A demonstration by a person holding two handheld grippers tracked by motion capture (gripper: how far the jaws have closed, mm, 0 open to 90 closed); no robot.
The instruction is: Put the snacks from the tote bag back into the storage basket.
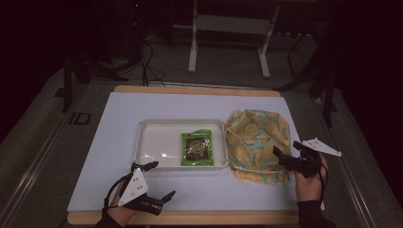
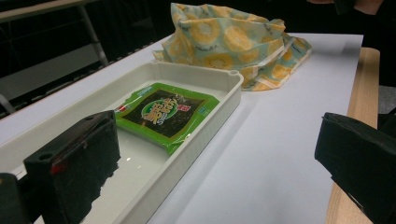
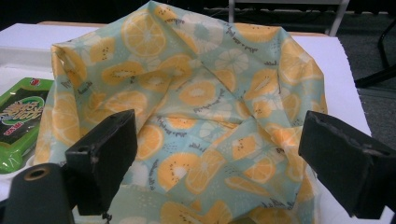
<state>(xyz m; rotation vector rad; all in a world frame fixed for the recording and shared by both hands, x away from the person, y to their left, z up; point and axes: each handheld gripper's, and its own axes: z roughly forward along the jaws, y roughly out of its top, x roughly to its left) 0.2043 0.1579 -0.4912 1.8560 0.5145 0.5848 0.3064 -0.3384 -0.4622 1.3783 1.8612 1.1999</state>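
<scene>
A white tray (image 1: 147,142) lies mid-table with a green snack packet (image 1: 196,148) flat in its right part. Right of the tray rests a cloth bag (image 1: 256,137) printed with orange and lemon slices. My left gripper (image 1: 158,180) stands open near the table's front edge, just in front of the tray's left corner, holding nothing. My right gripper (image 1: 287,147) is open over the bag's right front part, jaws wide apart. The left gripper view has the packet (image 2: 163,112), the tray (image 2: 210,126) and the bag (image 2: 229,42). In the right gripper view the bag (image 3: 196,93) spreads between the jaws and the packet (image 3: 21,116) sits at left.
A white mat (image 1: 119,156) covers a wooden table (image 1: 190,217). Beyond the table are dark floor, cables and the legs of a white stand (image 1: 192,52). Bare mat lies in front of the tray and behind it.
</scene>
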